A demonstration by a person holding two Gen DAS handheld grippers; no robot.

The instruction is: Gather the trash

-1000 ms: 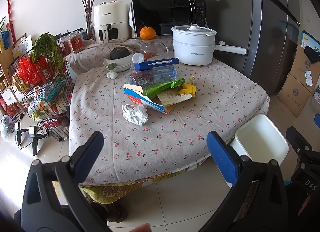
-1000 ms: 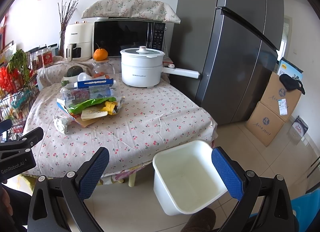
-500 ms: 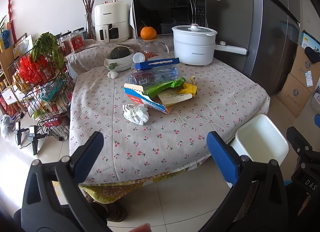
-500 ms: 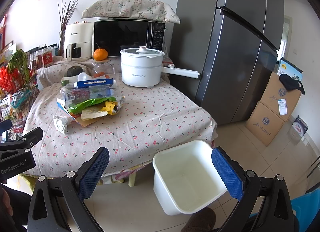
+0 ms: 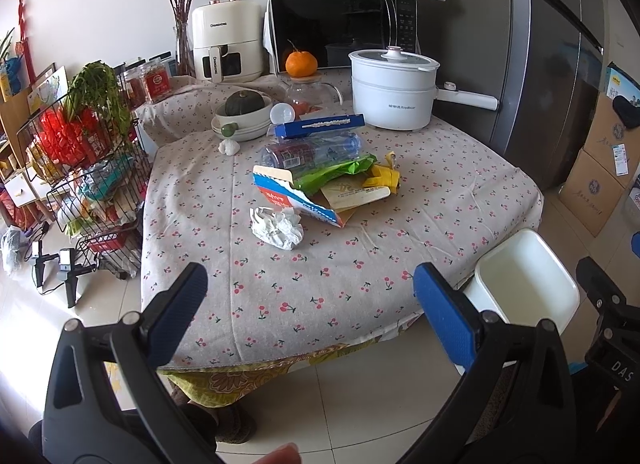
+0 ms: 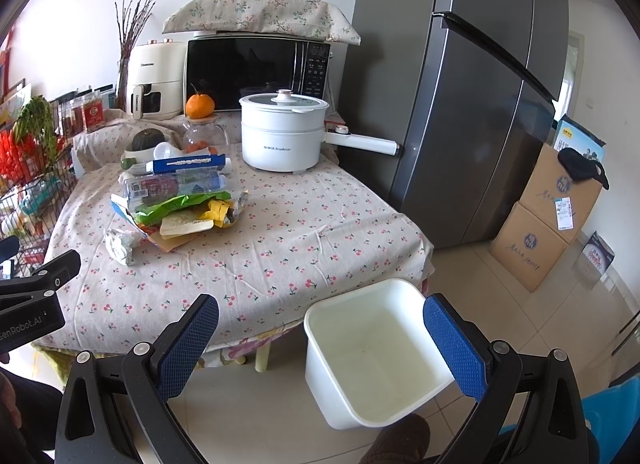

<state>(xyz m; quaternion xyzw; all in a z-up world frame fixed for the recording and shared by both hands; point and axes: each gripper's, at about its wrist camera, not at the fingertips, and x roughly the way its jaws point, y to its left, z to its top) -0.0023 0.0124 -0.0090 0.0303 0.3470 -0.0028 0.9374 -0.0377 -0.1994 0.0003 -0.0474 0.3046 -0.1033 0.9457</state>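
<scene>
The tissue [image 5: 277,223] lay ahead of the left gripper [image 5: 310,304], nearer to it than to the right gripper [image 6: 320,330]; both were open and empty.

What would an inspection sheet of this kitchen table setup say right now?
Surface: table under a cherry-print cloth.
Job's things: crumpled tissue, trash pile of bottle, wrappers and cardboard; white bin on the floor, nothing seen inside.
Clutter: white pot, orange, bowls with squash.
Grippers: left gripper and right gripper open, holding nothing.
Cables: nothing seen on the table.
Surroundings: fridge, microwave, wire rack, cardboard boxes.
</scene>
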